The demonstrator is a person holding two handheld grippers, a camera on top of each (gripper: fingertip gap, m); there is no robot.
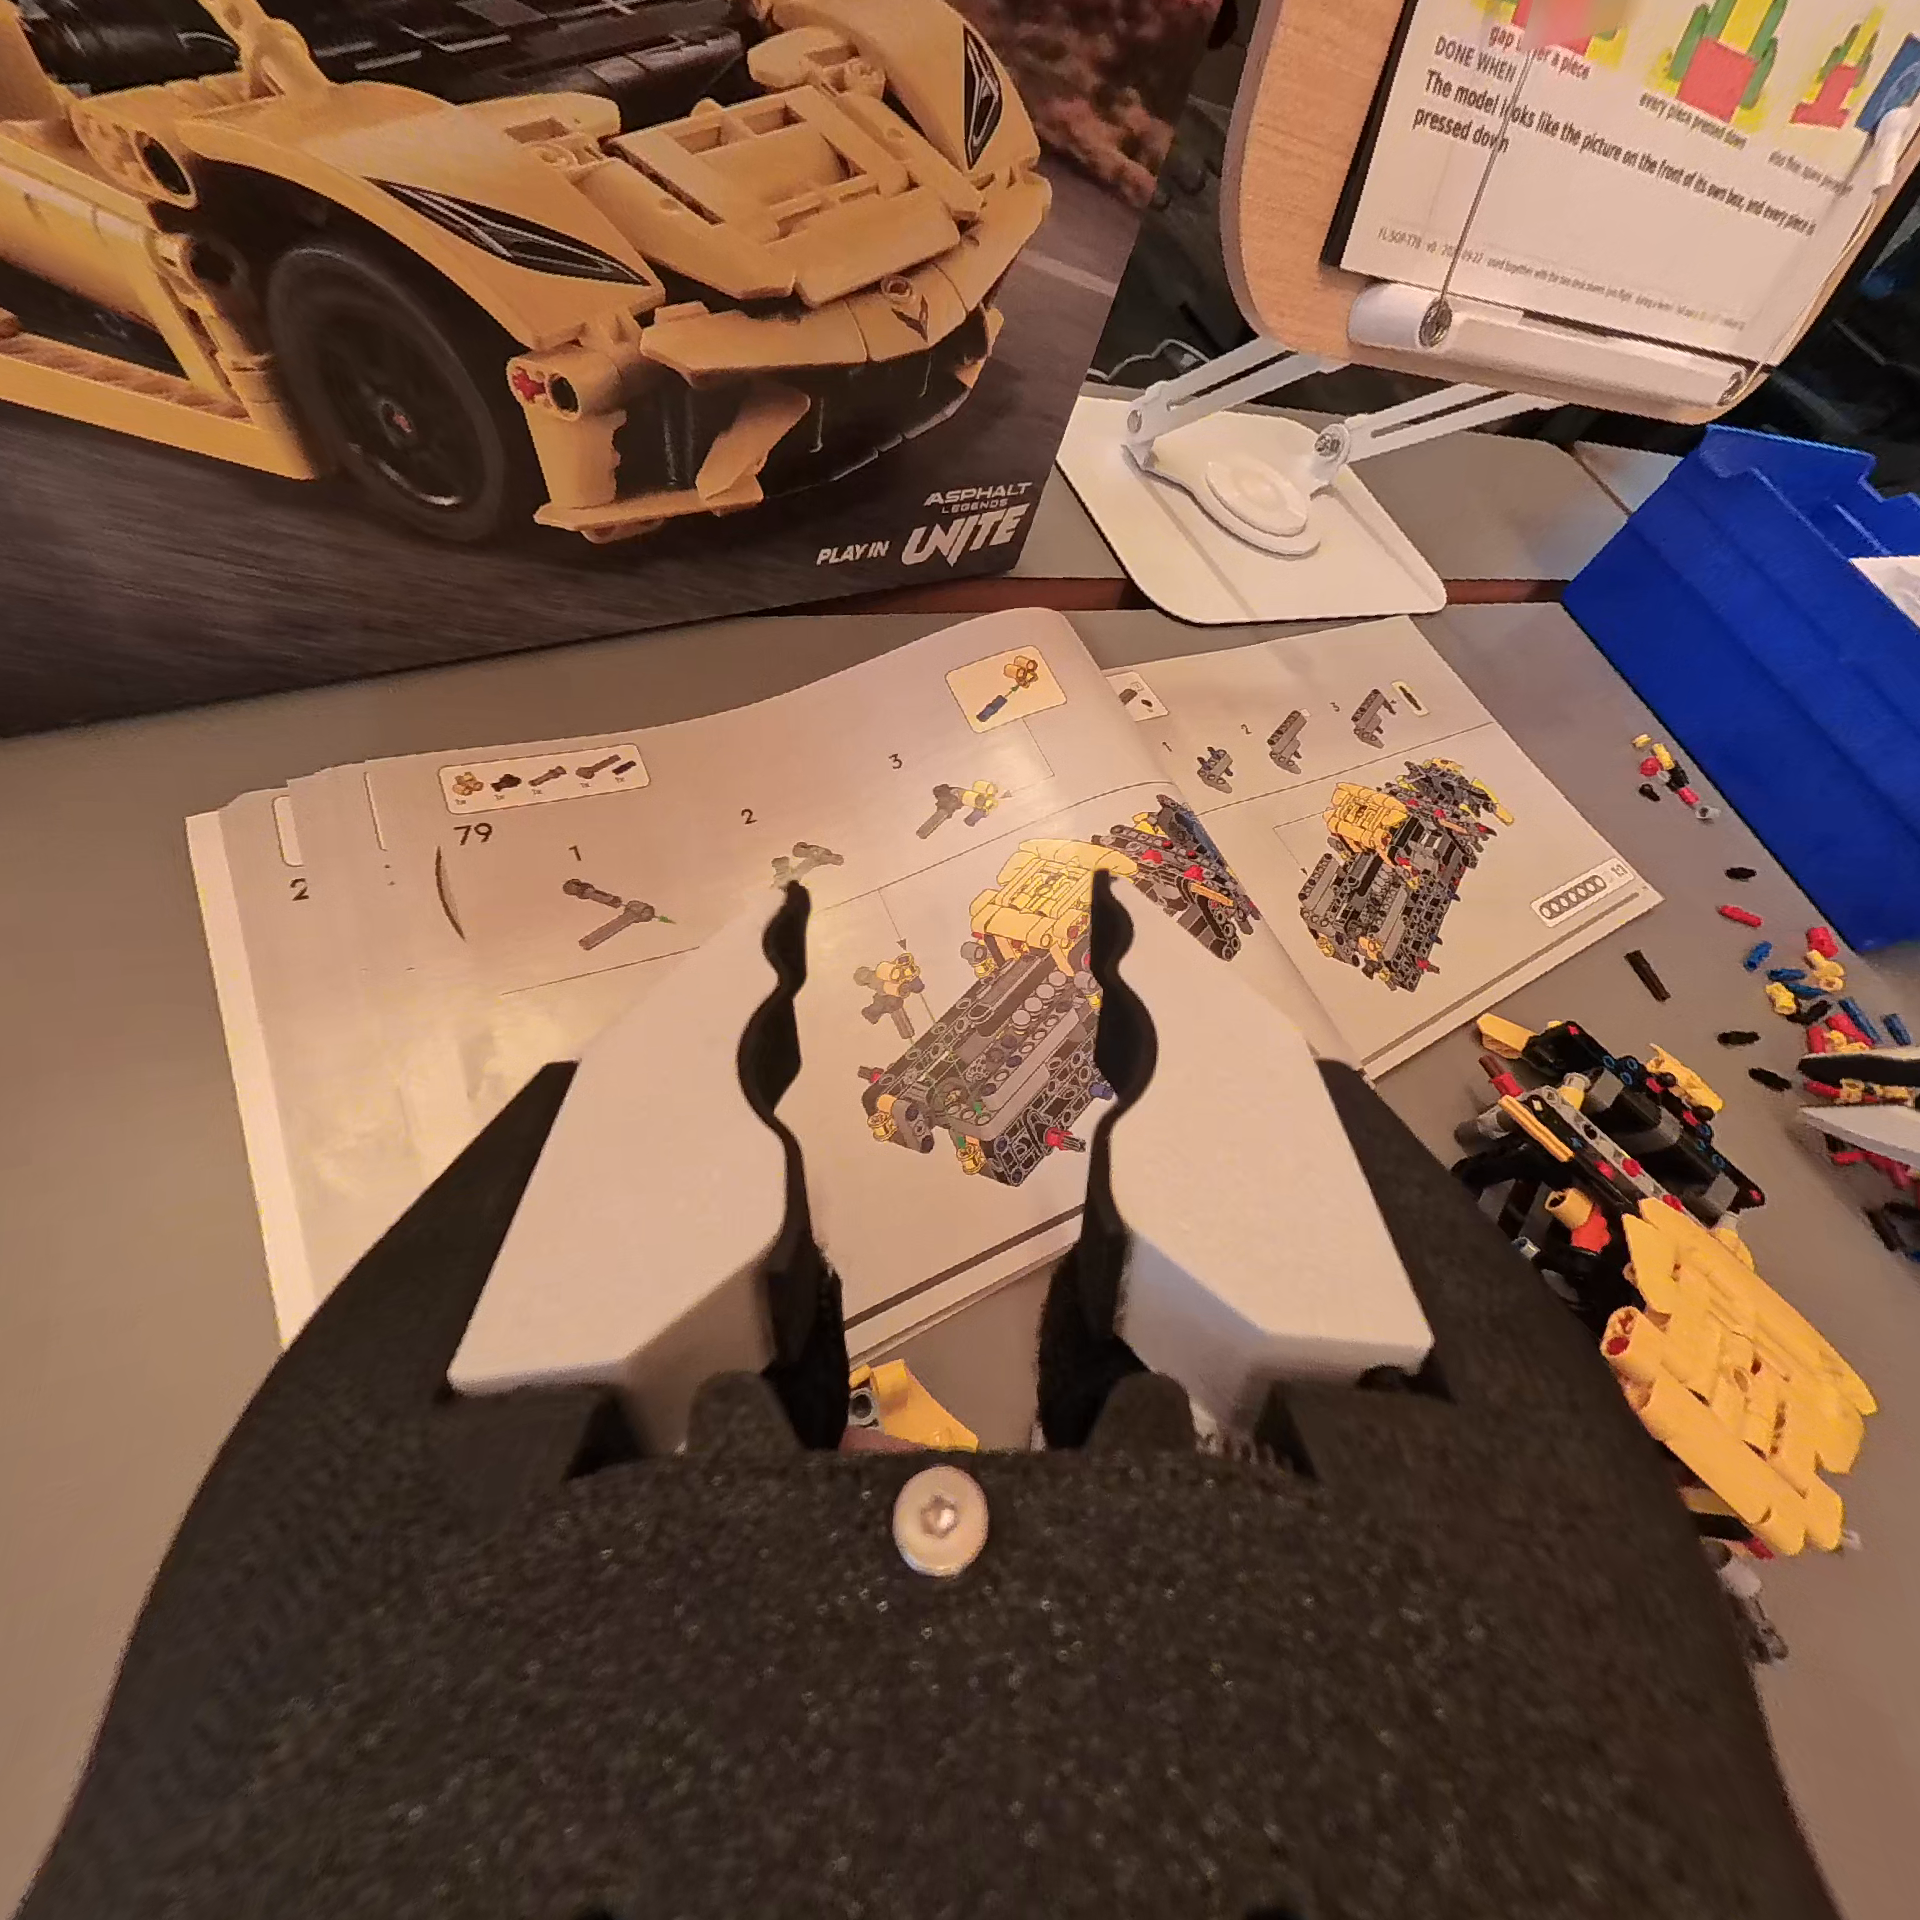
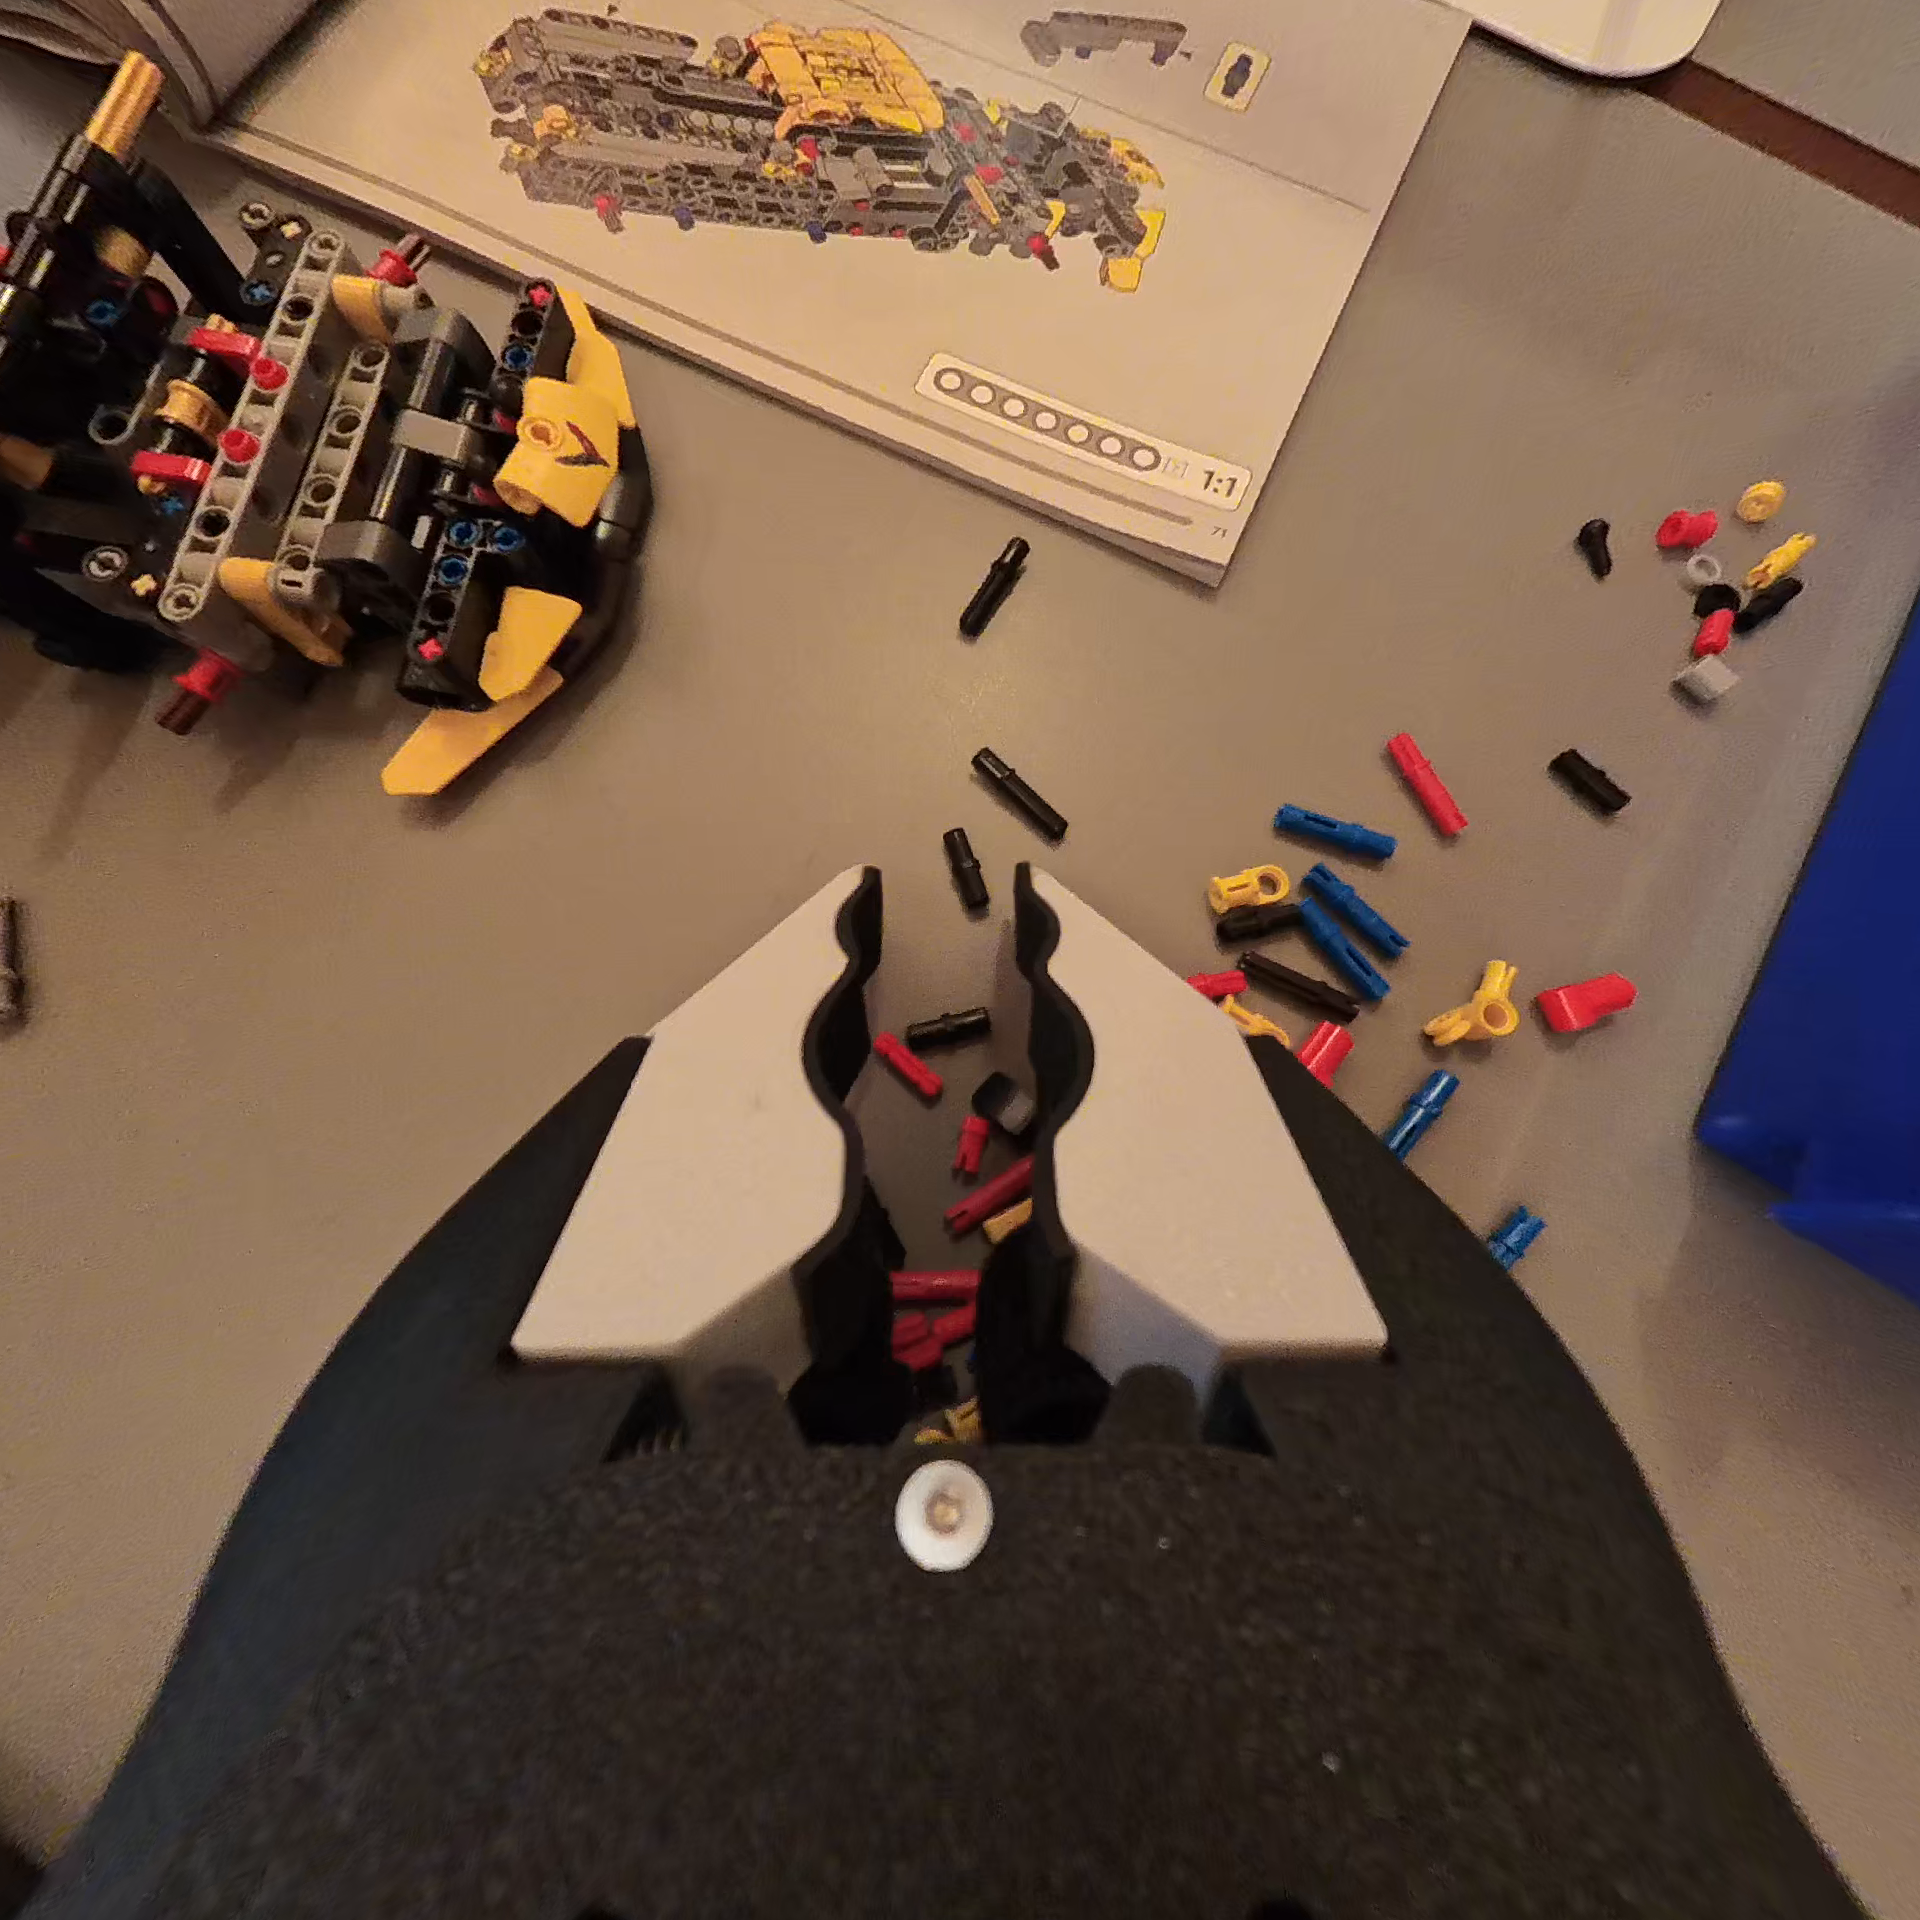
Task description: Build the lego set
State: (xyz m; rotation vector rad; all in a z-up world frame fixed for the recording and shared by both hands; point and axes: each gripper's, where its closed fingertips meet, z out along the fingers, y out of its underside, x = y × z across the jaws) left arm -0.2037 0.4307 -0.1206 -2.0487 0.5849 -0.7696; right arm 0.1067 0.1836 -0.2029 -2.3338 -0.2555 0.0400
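Observation:
My left gripper (image 1: 943, 894) is open and empty, held above the open instruction booklet (image 1: 644, 935). The part-built yellow and black car model (image 1: 1662, 1278) lies on the grey table to its right. In the right wrist view the same model (image 2: 312, 457) sits at the upper left. My right gripper (image 2: 948, 878) is open and empty, low over scattered loose pins. A short black pin (image 2: 966, 868) lies just past its fingertips, a longer black pin (image 2: 1018, 795) beyond it. Red and black pins (image 2: 925, 1060) lie between the fingers on the table.
The set's box (image 1: 499, 312) stands at the back left. A white stand with a printed sheet (image 1: 1558, 187) is at the back right. A blue bin (image 1: 1766, 665), also in the right wrist view (image 2: 1849, 987), borders the right side. Blue, red, yellow pins (image 2: 1351, 935) lie beside it. My hands' fingertips stand some 40 centimeters from each other.

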